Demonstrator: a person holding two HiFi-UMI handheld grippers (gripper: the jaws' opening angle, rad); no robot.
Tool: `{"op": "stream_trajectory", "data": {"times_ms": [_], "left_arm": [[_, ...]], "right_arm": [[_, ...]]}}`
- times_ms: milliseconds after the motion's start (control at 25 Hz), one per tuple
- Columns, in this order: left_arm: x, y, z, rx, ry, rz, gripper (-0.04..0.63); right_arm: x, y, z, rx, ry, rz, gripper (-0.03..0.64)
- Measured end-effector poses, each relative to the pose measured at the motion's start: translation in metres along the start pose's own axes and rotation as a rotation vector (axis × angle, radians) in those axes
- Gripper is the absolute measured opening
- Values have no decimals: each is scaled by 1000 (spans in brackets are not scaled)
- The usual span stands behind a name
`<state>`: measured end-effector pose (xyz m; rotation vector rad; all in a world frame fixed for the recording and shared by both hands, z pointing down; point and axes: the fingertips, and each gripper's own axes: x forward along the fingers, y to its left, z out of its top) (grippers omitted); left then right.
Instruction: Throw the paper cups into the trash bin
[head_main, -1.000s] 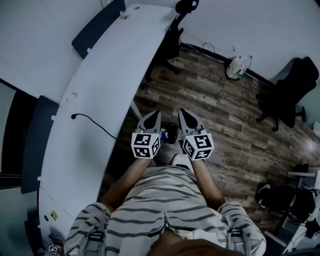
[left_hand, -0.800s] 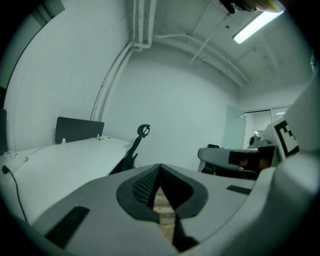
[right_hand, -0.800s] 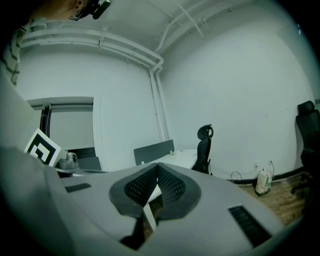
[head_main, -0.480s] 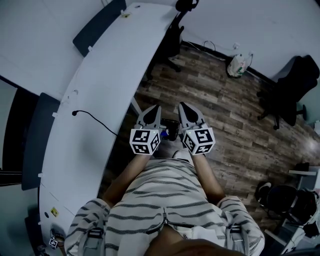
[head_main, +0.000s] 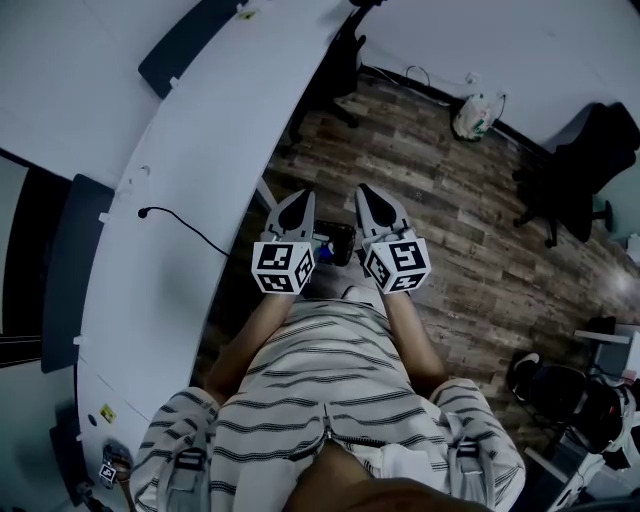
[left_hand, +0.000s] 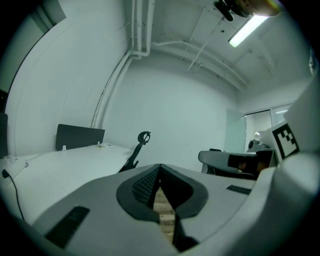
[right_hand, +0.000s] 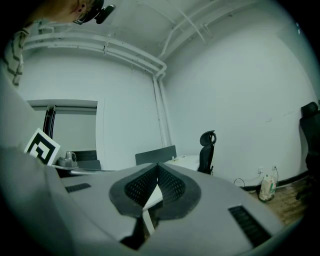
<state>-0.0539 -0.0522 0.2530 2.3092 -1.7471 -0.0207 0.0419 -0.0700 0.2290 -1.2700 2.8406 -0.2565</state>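
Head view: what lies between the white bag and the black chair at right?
Only bare wood floor, between bag and chair; the head view shows it.

Head view steeply down over the desk (head_main: 200, 150) — gripper views level, desk shared

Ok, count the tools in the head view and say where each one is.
2. The left tool is over the wood floor, beside the white desk; the right tool is close alongside, to its right. Both are shut, empty. None looks hidden.
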Motion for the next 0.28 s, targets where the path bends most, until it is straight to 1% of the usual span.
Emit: {"op": "stream_trajectory", "data": {"times_ms": [280], "left_arm": [[4, -4, 3, 22, -15, -4, 23]], "right_arm": [[3, -4, -5, -4, 5, 6, 17]]}}
